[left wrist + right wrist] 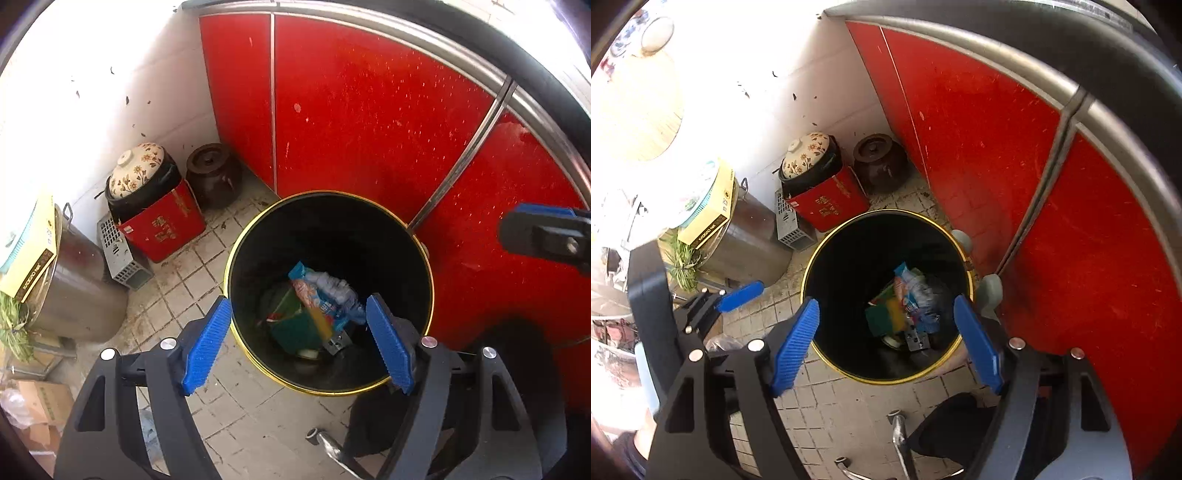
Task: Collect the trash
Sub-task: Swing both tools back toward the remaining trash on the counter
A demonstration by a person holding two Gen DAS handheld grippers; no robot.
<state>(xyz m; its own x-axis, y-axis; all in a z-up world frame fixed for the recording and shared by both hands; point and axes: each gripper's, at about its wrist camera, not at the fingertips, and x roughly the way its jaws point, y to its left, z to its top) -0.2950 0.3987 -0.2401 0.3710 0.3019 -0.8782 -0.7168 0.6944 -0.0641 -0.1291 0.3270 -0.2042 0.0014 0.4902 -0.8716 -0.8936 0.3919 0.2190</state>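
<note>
A black bin (332,229) with a gold rim stands on the tiled floor against red cabinet doors. Inside it lie a blue snack wrapper (325,301), a green box (295,326) and a crumpled clear bottle (341,288). My left gripper (297,300) hangs open over the bin's mouth with nothing between its blue pads. In the right wrist view my right gripper (886,302) is also open and empty above the bin (857,251), over the same wrapper (916,295) and box (882,317). Part of the right gripper (546,236) shows at the right edge of the left view.
Red cabinet doors (369,110) rise behind and to the right of the bin. To the left stand a brown crock (212,173), a flowered pot (136,170) on a red box (162,225), a grey grille box and a tall steel pot (81,288). A metal chair foot (325,439) lies below.
</note>
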